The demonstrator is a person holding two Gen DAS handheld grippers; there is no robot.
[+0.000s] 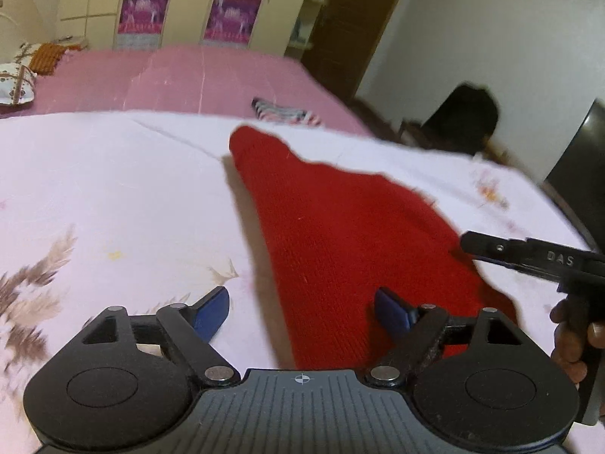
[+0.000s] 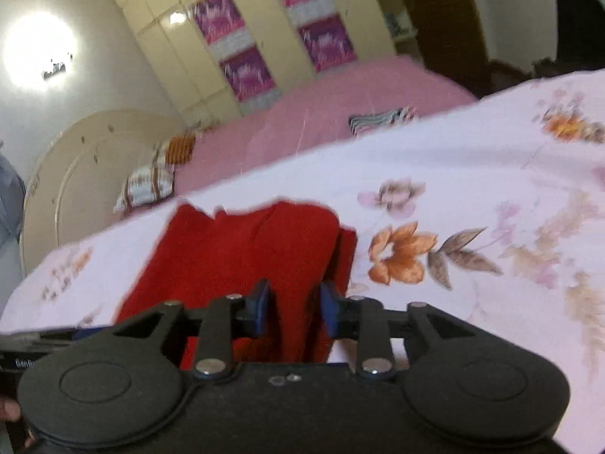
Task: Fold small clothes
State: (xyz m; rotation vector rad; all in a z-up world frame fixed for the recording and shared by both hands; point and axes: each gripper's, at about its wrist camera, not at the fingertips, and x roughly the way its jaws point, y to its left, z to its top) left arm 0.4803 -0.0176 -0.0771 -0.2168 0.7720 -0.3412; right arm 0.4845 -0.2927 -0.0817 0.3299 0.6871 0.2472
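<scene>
A red knitted garment lies flat on the white floral sheet, running from the far middle toward the near right. My left gripper is open wide just above its near end: one blue pad is over the bare sheet, the other over the red knit. The right gripper comes in from the right over the garment's right edge, with a hand on its handle. In the right wrist view the garment looks folded lengthwise, and the right gripper hangs low over its near edge, pads a little apart with red cloth showing in the gap.
A folded striped cloth lies beyond the floral sheet on the pink bedspread. Pillows sit at the far left by the headboard. A wardrobe stands behind the bed, and a dark chair off its right side.
</scene>
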